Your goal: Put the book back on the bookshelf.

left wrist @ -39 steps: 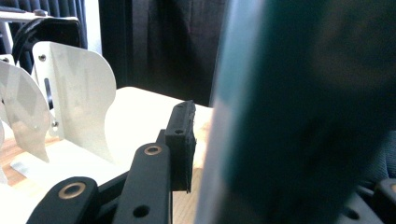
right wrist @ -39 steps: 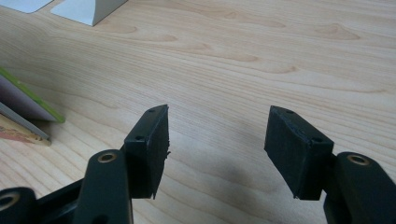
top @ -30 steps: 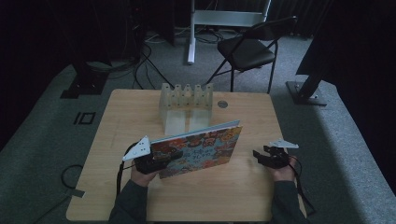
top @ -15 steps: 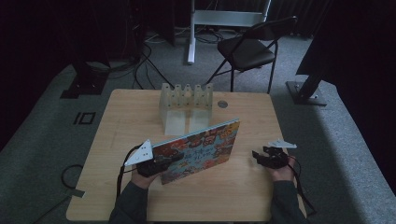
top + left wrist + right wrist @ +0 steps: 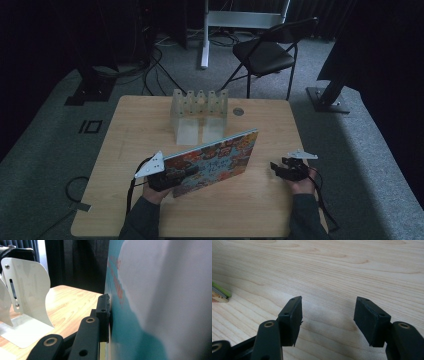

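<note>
left claw (image 5: 186, 172) of mine is clamped on the near left edge of the picture book (image 5: 215, 161), its jaws having just been easing a touch wider with the cover between them, and in the left gripper view i can see one black pad (image 5: 103, 312) pressed flat against the teal cover (image 5: 130, 327). the book stands tilted on the table (image 5: 250, 210), its far right corner raised, in front of the white divider rack (image 5: 199, 112) and apart from it. my right claw (image 5: 281, 167) sits to the right of the book with jaws apart and nothing between them; in the right gripper view there is bare wood (image 5: 337, 270) under it and a corner of the book (image 5: 220, 293) at the left edge.

as i judge it, the step in hand is carrying the book toward a slot in the rack. to do it well i'd firm the left grip first, since a one-edge hold on a wide, flat thing lets it sag or swing. i'd bring the right claw in to steady the free edge, turn the book fully upright, line it up with a gap between dividers, and lower it slowly so it doesn't knock the rack back.
</note>
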The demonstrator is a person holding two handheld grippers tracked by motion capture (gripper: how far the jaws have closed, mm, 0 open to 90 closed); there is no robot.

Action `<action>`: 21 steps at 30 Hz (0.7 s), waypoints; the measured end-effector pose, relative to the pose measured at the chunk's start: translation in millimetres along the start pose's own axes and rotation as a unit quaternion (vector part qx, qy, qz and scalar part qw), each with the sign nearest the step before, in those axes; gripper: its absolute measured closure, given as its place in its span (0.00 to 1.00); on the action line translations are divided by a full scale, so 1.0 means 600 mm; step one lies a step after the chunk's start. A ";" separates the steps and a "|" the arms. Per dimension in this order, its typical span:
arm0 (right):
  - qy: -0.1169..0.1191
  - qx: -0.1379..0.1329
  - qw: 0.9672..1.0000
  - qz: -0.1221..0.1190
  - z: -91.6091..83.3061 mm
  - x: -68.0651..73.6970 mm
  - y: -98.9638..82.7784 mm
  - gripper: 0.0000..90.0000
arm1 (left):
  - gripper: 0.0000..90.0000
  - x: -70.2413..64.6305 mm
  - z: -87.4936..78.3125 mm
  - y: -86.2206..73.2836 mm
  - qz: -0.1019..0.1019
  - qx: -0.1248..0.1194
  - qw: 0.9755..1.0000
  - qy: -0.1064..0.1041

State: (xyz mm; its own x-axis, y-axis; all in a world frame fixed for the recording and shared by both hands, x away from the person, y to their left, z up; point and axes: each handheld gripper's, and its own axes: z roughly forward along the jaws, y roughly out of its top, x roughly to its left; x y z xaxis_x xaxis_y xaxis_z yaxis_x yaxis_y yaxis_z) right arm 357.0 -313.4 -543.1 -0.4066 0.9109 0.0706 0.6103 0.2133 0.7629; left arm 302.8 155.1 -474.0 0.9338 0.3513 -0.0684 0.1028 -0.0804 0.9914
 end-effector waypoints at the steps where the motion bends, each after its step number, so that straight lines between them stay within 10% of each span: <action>1: 0.000 0.000 1.000 0.000 0.000 0.000 0.000 0.44 | 0.83 0.000 0.000 -0.001 -0.001 -0.001 1.000 -0.001; 21: 0.001 0.009 1.000 -0.001 0.007 -0.001 -0.003 0.44 | 0.88 -0.004 0.002 -0.016 0.014 0.000 1.000 0.016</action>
State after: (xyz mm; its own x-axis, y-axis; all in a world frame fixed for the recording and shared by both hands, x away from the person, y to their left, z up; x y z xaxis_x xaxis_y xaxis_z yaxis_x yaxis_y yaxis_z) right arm 359.0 -313.1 -547.1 -0.4085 0.9100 0.0708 0.6215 0.2205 0.7517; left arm 300.1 154.2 -483.5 0.9249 0.3785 -0.0371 0.0772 -0.0912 0.9928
